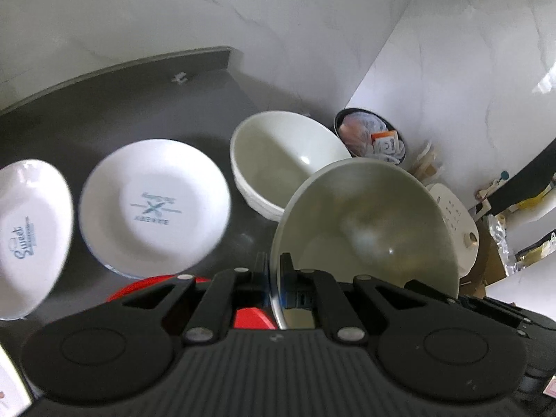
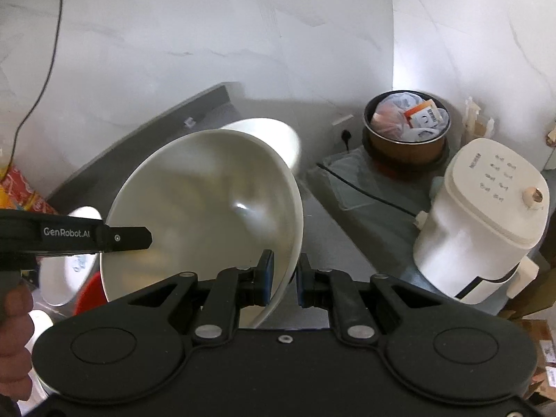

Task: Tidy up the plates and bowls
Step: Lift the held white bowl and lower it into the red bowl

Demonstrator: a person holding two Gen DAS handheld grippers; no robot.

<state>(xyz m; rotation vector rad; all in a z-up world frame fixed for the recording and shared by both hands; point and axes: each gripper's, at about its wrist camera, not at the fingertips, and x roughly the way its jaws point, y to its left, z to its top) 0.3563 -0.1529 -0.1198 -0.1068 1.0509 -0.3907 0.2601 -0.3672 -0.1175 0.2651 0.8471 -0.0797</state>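
Both the left hand-held gripper (image 1: 275, 267) and right hand-held gripper (image 2: 285, 267) clamp the tilted grey bowl's (image 1: 368, 229) rim.

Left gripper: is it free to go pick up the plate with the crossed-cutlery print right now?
Probably not. The left gripper is shut on the rim of the large bowl, as is the right gripper. The printed plate lies uncovered on the grey counter.
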